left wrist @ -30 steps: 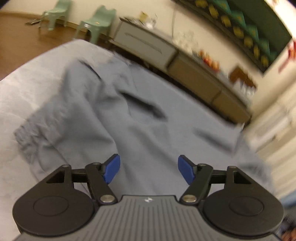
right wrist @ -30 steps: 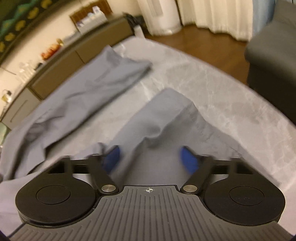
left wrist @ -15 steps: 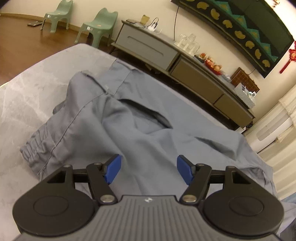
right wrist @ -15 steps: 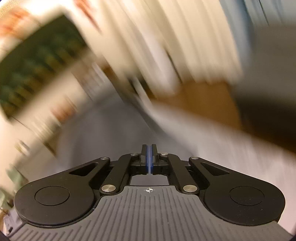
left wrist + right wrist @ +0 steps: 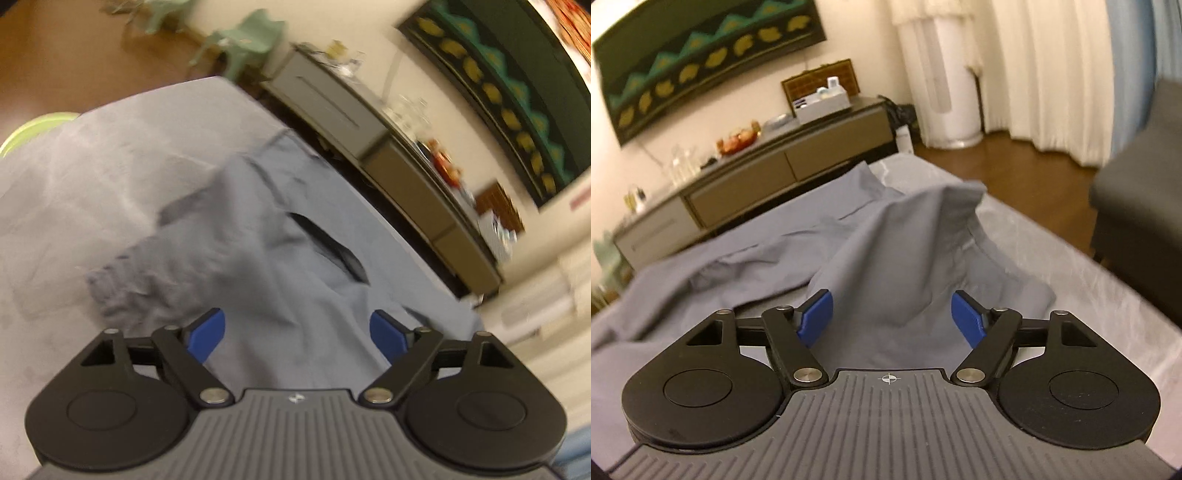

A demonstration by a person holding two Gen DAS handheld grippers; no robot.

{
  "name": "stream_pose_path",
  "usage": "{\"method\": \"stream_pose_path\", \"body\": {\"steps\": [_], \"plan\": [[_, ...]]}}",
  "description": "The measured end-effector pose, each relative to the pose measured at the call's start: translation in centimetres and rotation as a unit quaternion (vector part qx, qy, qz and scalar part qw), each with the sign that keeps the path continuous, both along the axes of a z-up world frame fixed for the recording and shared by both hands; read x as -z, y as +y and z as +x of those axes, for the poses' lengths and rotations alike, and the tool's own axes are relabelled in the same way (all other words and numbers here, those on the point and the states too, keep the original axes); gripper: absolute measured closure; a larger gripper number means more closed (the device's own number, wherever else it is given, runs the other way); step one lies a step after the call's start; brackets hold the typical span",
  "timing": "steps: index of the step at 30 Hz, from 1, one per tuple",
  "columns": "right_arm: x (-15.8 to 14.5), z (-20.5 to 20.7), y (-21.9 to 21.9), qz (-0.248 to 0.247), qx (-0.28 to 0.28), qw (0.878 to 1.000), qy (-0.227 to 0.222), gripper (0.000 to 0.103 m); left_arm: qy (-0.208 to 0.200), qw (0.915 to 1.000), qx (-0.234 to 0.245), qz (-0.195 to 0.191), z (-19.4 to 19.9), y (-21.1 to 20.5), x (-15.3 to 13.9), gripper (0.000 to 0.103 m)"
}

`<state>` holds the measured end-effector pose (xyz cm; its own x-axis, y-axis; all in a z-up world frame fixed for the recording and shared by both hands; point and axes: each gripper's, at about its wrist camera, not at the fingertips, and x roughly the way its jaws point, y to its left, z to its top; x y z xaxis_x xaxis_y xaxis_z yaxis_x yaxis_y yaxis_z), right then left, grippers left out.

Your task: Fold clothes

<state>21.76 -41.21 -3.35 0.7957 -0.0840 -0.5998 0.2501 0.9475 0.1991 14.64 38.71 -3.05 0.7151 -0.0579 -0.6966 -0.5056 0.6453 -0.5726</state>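
Left tool (image 5: 297, 334): jaws opening and already wide, blue pads (image 5: 205, 334) clear of the cloth; nothing between them but the garment lying beneath.
Right tool (image 5: 892, 319): jaws likewise opening, spread wide, with a raised ridge of fabric rising beyond the gap; the pads do not press on it.
Garment (image 5: 894, 236): grey trousers spread across the grey marbled desk (image 5: 1108, 295), running from near to far toward the sideboard (image 5: 757, 181) by the wall.
Waist end (image 5: 147, 273): gathered and rumpled at the left of the left wrist view, with a dark pocket slit (image 5: 328, 245) open further right.
Leg end (image 5: 960, 199): in the right wrist view one part of the cloth stands up in a peak over the other, lying loose and uneven.
Done, as a judgement: little; the trousers are laid out but no clean fold shows, and the edges are not lined up.
Left to do, as a judgement: take hold of the cloth, smooth the creases, bring one half over the other and fold down the length.
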Motion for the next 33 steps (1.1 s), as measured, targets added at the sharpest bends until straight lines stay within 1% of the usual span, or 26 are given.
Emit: {"method": "stream_pose_path", "body": {"steps": [2, 4, 5, 8, 10, 11, 12, 13, 14, 15, 16, 17, 18, 19, 20, 22, 23, 25, 28, 29, 30, 31, 32, 33], "plan": [[-0.3, 0.2, 1.0, -0.033, -0.012, 0.999, -0.003, 0.024, 0.011, 0.9995, -0.012, -0.029, 0.3, 1.3, 0.9, 0.013], [-0.6, 0.2, 1.7, -0.055, -0.027, 0.998, -0.008, 0.023, 0.022, 0.9979, -0.007, -0.061, 1.3, 2.0, 2.0, 0.012], [-0.9, -0.2, 2.4, -0.066, -0.042, 0.997, -0.022, 0.023, 0.02, 0.9977, -0.011, -0.064, 1.6, 2.5, 2.0, 0.012], [-1.9, -1.2, 4.3, -0.098, -0.087, 0.989, -0.064, 0.024, 0.004, 0.9979, -0.032, -0.056, 2.3, 4.0, 1.3, 0.014], [-2.6, -1.9, 5.7, -0.119, -0.12, 0.981, -0.092, 0.026, -0.02, 0.9978, -0.049, -0.039, 1.9, 4.7, 0.7, 0.013], [-3.1, -2.1, 7.8, -0.126, -0.164, 0.973, -0.102, 0.026, -0.021, 0.9982, -0.049, -0.029, 1.9, 4.8, 0.7, 0.011], [-3.6, -2.1, 10.3, -0.136, -0.212, 0.961, -0.109, 0.026, -0.008, 0.9987, -0.041, -0.028, 2.3, 4.8, 1.1, 0.011], [-3.8, -2.1, 13.1, -0.148, -0.263, 0.947, -0.112, 0.026, 0.008, 0.9989, -0.033, -0.031, 2.8, 4.7, 1.7, 0.011], [-3.7, -1.9, 16.4, -0.16, -0.318, 0.928, -0.107, 0.025, 0.021, 0.9988, -0.027, -0.035, 3.2, 4.5, 2.3, 0.013], [-3.2, -1.7, 20.0, -0.174, -0.377, 0.904, -0.099, 0.025, 0.027, 0.9987, -0.025, -0.034, 3.4, 4.5, 2.6, 0.017], [-2.7, -1.7, 23.5, -0.19, -0.422, 0.881, -0.098, 0.025, 0.031, 0.9987, -0.025, -0.033, 3.5, 4.5, 2.7, 0.02], [-2.2, -1.7, 27.0, -0.206, -0.464, 0.856, -0.098, 0.025, 0.031, 0.9984, -0.037, -0.029, 3.3, 4.6, 2.7, 0.025], [-1.6, -1.4, 30.8, -0.221, -0.501, 0.831, -0.097, 0.025, 0.031, 0.9977, -0.056, -0.022, 2.9, 4.8, 2.6, 0.03], [-1.2, -1.1, 34.2, -0.226, -0.531, 0.811, -0.097, 0.025, 0.032, 0.9965, -0.076, -0.015, 2.5, 5.1, 2.5, 0.032], [-0.7, -0.7, 37.5, -0.231, -0.558, 0.791, -0.096, 0.025, 0.03, 0.9955, -0.088, -0.021, 2.1, 5.4, 2.6, 0.032], [0.1, 0.7, 43.8, -0.227, -0.593, 0.768, -0.087, 0.025, 0.024, 0.9931, -0.106, -0.044, 1.3, 6.3, 3.0, 0.032], [0.5, 1.9, 46.7, -0.221, -0.604, 0.761, -0.081, 0.025, 0.019, 0.9926, -0.105, -0.058, 1.1, 6.6, 3.2, 0.033], [1.5, 3.8, 51.9, -0.21, -0.624, 0.749, -0.069, 0.025, 0.013, 0.9928, -0.097, -0.069, 1.0, 6.9, 3.3, 0.033], [3.5, 6.4, 57.7, -0.193, -0.648, 0.736, -0.037, 0.026, 0.003, 0.9942, -0.088, -0.063, 1.1, 7.2, 2.8, 0.033], [4.2, 6.7, 58.8, -0.191, -0.656, 0.73, -0.016, 0.033, -0.001, 0.9948, -0.083, -0.059, 1.1, 7.3, 2.7, 0.033], [4.9, 7.1, 59.8, -0.19, -0.665, 0.723, 0.005, 0.062, -0.005, 0.9955, -0.077, -0.055, 1.1, 7.3, 2.7, 0.033], [5.5, 7.4, 60.8, -0.189, -0.672, 0.716, 0.023, 0.075, -0.01, 0.996, -0.072, -0.053, 1.0, 7.3, 2.6, 0.033], [5.5, 7.5, 61.2, -0.196, -0.676, 0.71, 0.03, 0.092, -0.019, 0.9963, -0.068, -0.049, 0.8, 7.2, 2.3, 0.033], [5.3, 7.4, 61.5, -0.203, -0.679, 0.704, 0.035, 0.103, -0.03, 0.9965, -0.063, -0.045, 0.6, 7.1, 1.9, 0.032]]}}
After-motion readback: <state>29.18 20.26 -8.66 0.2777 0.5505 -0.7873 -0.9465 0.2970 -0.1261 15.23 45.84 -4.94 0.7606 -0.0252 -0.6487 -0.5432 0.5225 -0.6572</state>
